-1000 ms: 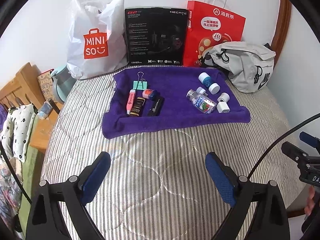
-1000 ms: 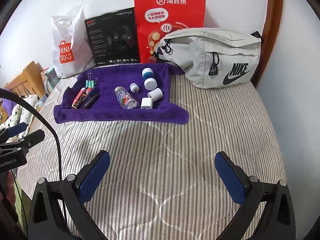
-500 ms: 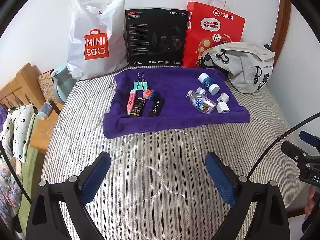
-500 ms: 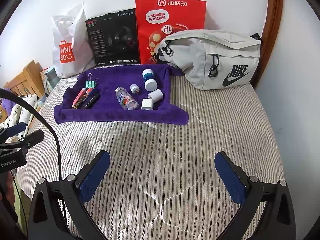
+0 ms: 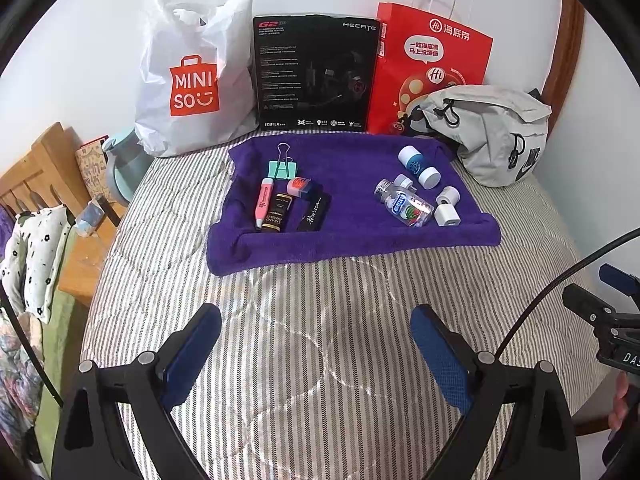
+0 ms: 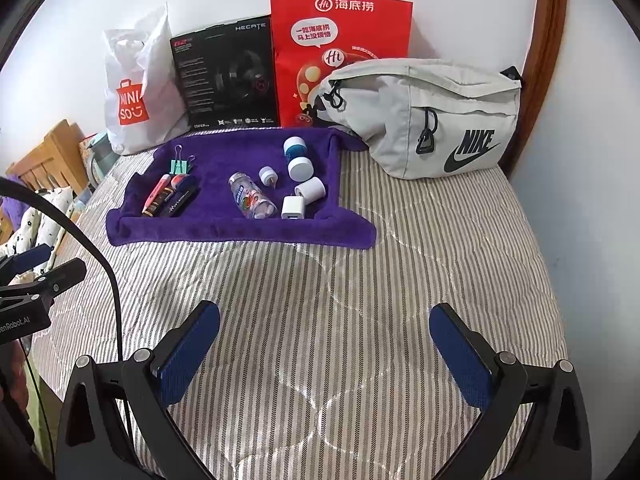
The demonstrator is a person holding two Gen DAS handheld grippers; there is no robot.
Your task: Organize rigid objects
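Trinkets on purple towel (image 5: 352, 216) lie well beyond both spread, empty claws (image 5: 316, 344) (image 6: 324, 340).

Your left claw (image 5: 316, 344) is spread wide, blue pads (image 5: 192, 354) apart and gripping nothing; your right claw (image 6: 324, 344) is spread just as wide and equally empty, both pointing forward side by side at about the same height
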